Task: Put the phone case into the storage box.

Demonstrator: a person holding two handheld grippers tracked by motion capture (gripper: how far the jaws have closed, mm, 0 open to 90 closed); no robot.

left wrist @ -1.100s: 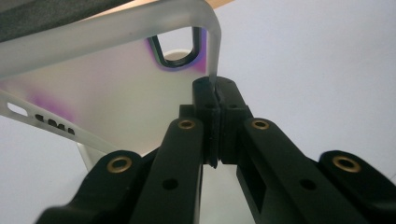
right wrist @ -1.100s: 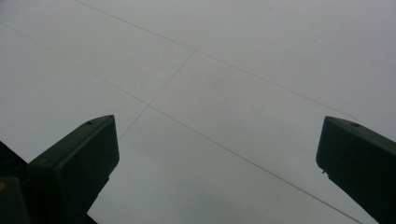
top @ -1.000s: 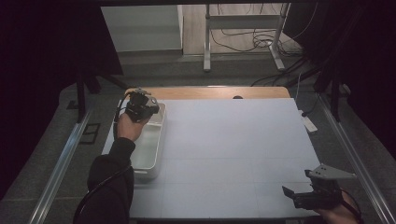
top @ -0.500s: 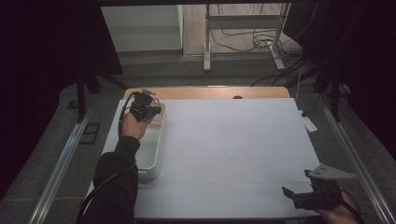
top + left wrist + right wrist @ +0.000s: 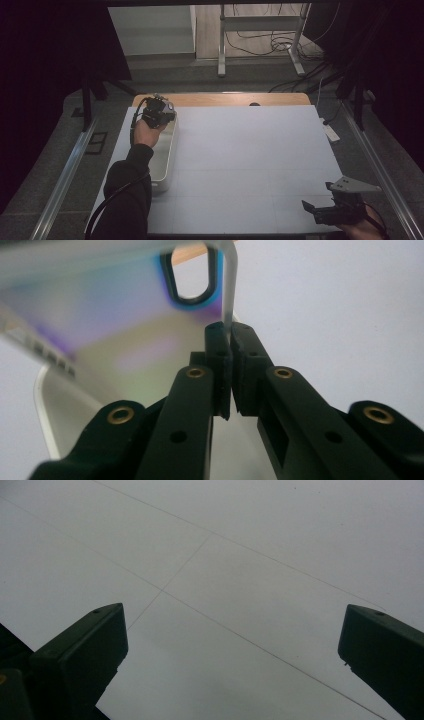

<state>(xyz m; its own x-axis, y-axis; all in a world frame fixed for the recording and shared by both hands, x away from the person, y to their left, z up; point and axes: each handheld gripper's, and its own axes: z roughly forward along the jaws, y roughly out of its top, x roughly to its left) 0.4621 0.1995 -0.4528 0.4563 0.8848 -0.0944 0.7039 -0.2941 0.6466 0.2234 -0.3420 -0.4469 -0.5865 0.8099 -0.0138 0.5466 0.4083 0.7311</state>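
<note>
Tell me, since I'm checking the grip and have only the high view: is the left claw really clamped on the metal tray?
Observer: Yes. In the left gripper view the left claw is shut on the thin rim of the tray.
Operator: Where along the rim?
Observer: Right beside the oval handle slot at the tray's end.
Operator: And the right claw?
Observer: The right claw stands wide open over the white table, with nothing between its jaws.
</note>
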